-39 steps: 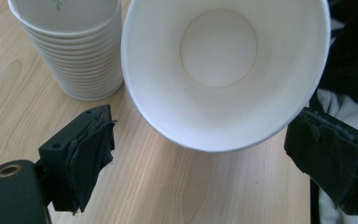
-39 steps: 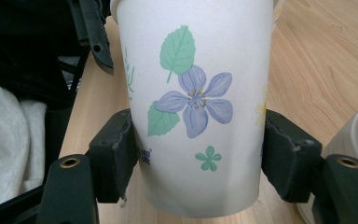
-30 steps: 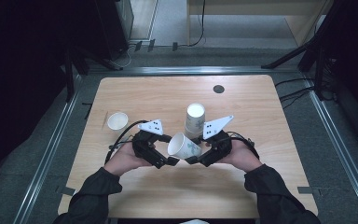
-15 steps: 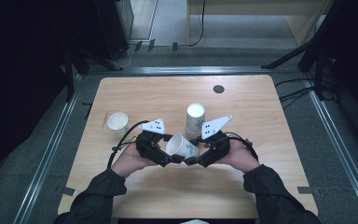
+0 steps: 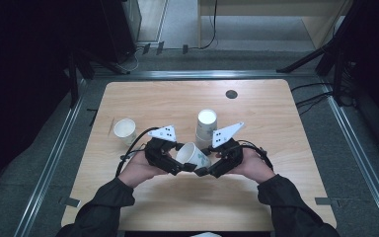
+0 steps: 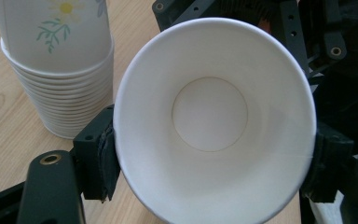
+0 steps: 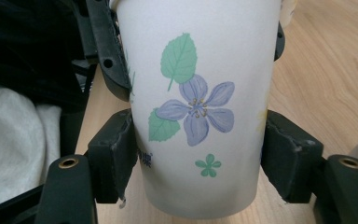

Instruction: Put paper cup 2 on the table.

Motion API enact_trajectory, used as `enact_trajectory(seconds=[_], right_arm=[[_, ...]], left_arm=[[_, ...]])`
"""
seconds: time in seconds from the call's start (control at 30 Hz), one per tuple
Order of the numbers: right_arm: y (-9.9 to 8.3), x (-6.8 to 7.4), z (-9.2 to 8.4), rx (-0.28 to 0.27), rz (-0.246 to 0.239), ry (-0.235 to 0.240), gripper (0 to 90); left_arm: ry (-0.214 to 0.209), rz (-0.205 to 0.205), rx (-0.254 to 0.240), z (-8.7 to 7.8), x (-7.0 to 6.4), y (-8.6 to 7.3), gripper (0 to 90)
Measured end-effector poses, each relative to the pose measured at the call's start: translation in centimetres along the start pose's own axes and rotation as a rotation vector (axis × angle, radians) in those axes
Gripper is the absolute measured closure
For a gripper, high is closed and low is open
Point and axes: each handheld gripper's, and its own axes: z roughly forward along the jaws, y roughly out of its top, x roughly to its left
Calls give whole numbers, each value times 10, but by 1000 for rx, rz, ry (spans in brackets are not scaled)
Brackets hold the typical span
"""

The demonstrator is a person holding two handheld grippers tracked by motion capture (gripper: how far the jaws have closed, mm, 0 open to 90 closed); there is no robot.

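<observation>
A flowered paper cup (image 5: 193, 155) is held on its side above the near middle of the wooden table (image 5: 276, 192), between the two hand-held grippers. The left gripper (image 5: 177, 165) has just been closing its fingers (image 6: 95, 158) on the cup's rim; in the left gripper view both pads now touch the rim on opposite sides, and the white inside and round bottom of the cup face that camera. The right gripper (image 5: 205, 170) grips the cup lower on its wall: in the right gripper view its fingers (image 7: 114, 151) press on either side of the body, just beside the blue flower and green leaves (its jaws have eased slightly apart, contact kept).

Just behind the cup, a stack of upturned paper cups (image 5: 206, 127) stands on the table, its nested rims visible in the left gripper view (image 6: 60, 70). A single upright paper cup (image 5: 125, 129) stands well apart to the left. A dark round disc (image 5: 231, 94) sits in the far part of the tabletop.
</observation>
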Motion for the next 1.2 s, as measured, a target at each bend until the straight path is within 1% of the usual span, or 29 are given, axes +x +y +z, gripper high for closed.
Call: enact_trajectory(seconds=[0.07,0.13,0.17,0.2,0.23,0.27,0.3,0.37,0.4,0.47,0.5,0.53,0.57,0.6,0.63,0.67,0.73,0.77,0.87,0.9,0.93,0.97,1.03,1.07,1.2], right_arm=[[0,0,0,-1,1,4,312],[0,0,1,10,10,8,276],[-1,1,2,26,7,-9,265],[-2,2,3,41,-14,-33,241],[-3,3,4,62,-31,-52,222],[-4,3,3,68,-35,-67,223],[-5,3,3,69,-26,-62,223],[-8,2,1,69,-22,-70,223],[-9,2,0,72,-20,-71,223],[-10,2,-2,68,-16,-73,222],[-11,2,-3,68,-11,-73,221],[-12,2,-4,70,-3,-81,222],[-14,1,-4,67,11,-97,222],[-15,0,-4,68,21,-104,222],[-16,0,-4,71,33,-114,222],[-17,0,-5,69,29,-134,222],[-19,2,-6,73,30,-160,222],[-19,3,-6,69,30,-171,222],[-21,6,-10,68,29,-200,222],[-22,6,-11,68,21,-209,222],[-23,7,-13,68,25,-221,222],[-24,8,-14,71,18,-231,222],[-27,9,-18,74,9,-237,215],[-29,9,-20,76,10,-242,215],[-33,8,-26,72,20,-273,215]], left_arm=[[-3,1,-7,-2,0,0,226],[2,3,-15,-4,0,1,227],[12,5,-19,-5,0,1,227],[25,11,-20,-7,-1,3,227],[27,19,-14,-8,-2,4,228],[36,31,-5,-9,-3,5,227],[41,37,-8,-12,-4,6,227],[45,38,-4,-16,-3,7,227],[48,43,7,-17,-3,7,227],[58,47,14,-20,-2,7,227],[54,46,22,-22,0,7,227],[63,49,29,-24,1,7,227],[61,48,32,-25,1,7,227],[62,46,39,-27,2,7,227],[70,49,40,-28,3,7,227],[70,45,47,-29,5,7,227],[87,43,65,-31,7,5,227],[90,40,80,-32,8,4,227],[117,38,105,-35,11,1,227],[126,42,114,-36,12,0,227],[127,38,128,-37,13,-1,227],[129,37,139,-38,14,-3,227],[132,38,156,-39,16,-5,227],[140,40,160,-40,16,-6,227],[138,30,176,-43,20,-11,227]])
